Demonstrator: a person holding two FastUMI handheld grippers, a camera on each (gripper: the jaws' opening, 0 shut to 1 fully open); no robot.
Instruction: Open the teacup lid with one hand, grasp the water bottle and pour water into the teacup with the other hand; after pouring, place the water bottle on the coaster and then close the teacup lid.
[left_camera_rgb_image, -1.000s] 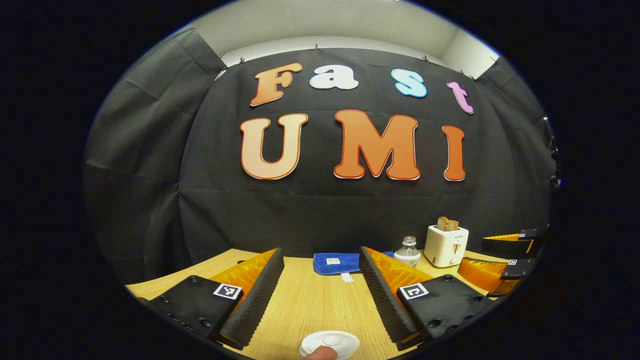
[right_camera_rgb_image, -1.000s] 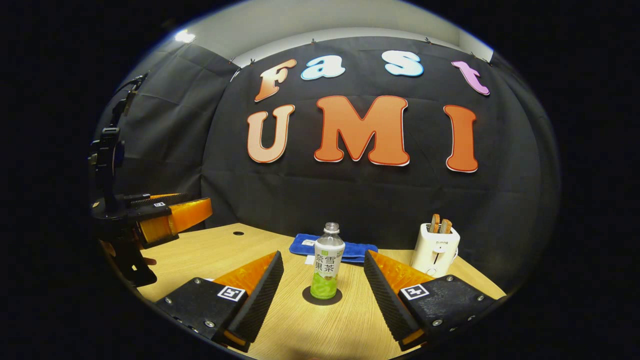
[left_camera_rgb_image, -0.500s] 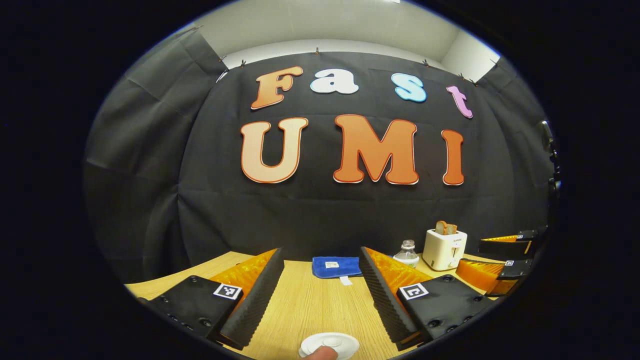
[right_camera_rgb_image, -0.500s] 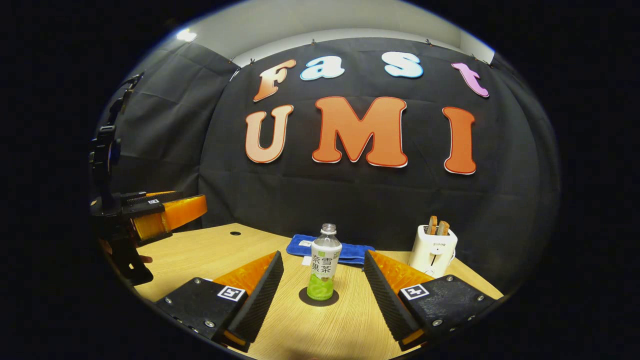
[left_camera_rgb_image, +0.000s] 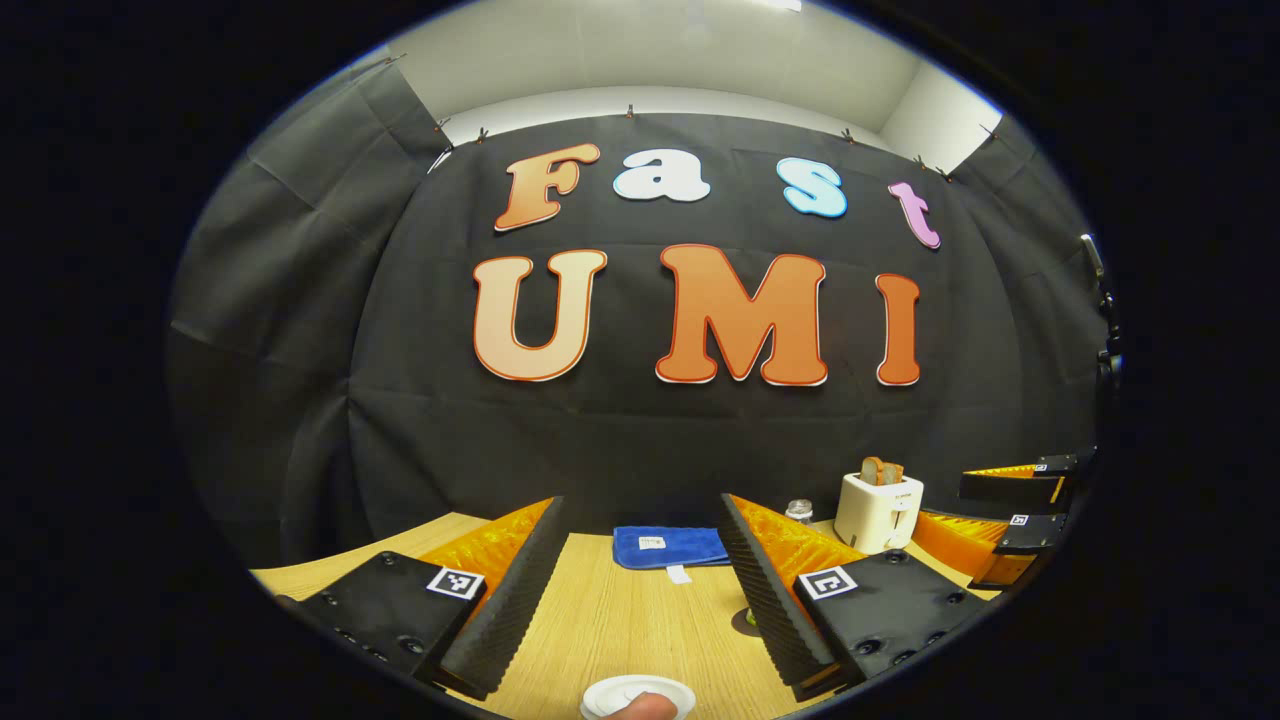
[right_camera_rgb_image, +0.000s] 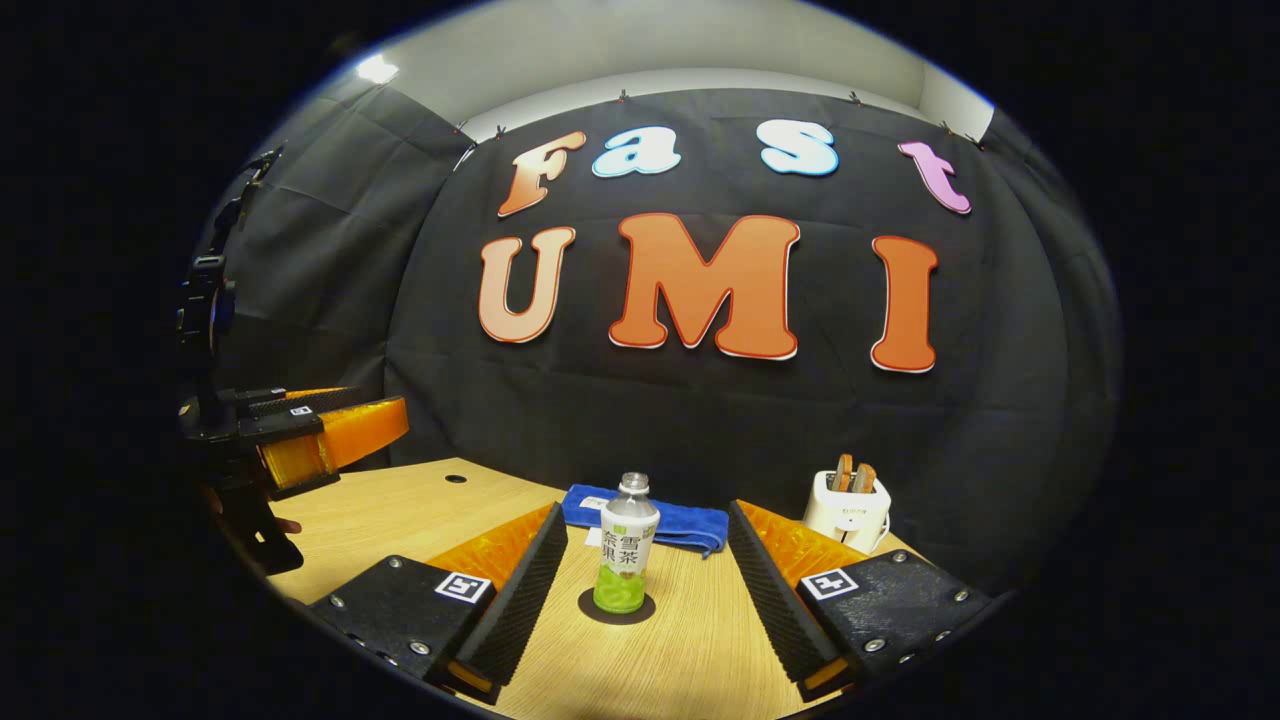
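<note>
Near the counter's (right_camera_rgb_image: 690, 650) middle, the water bottle (right_camera_rgb_image: 624, 545) stood upright on the dark coaster (right_camera_rgb_image: 616, 607), between the right gripper's (right_camera_rgb_image: 648, 520) wide-apart fingers without touching them. At the near edge below the left gripper (left_camera_rgb_image: 643, 512), whose fingers also stood apart, lay the white teacup lid (left_camera_rgb_image: 637, 697). A blue cloth (right_camera_rgb_image: 650, 520) and a white toaster (right_camera_rgb_image: 846, 511) sat along the far edge.
</note>
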